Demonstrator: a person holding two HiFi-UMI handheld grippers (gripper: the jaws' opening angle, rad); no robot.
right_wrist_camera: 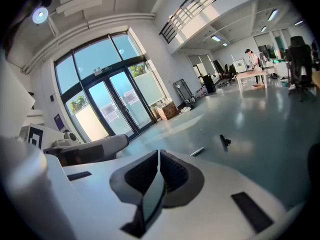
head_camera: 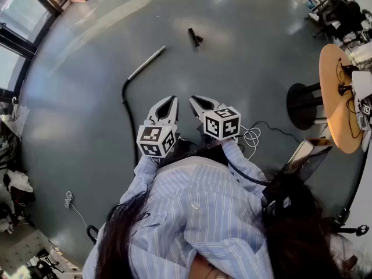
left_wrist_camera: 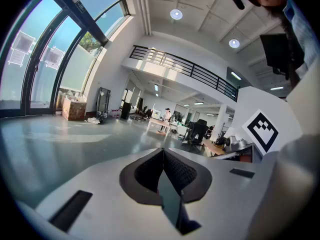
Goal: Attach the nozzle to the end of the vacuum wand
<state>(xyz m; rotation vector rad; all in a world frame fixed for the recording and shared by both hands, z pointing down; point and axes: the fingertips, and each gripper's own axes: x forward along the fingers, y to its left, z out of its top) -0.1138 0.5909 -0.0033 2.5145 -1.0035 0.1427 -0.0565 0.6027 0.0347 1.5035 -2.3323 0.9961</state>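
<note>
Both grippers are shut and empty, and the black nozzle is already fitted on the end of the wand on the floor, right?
Not fitted: the head view shows the nozzle lying on the floor apart from the wand. The left gripper and right gripper are shut and empty, as you said.

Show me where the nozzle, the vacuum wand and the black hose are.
nozzle (head_camera: 194, 37), head view, middle of its black body.
vacuum wand (head_camera: 146, 63), head view, middle of the silver tube.
black hose (head_camera: 123, 95), head view, the curve below the wand.
</note>
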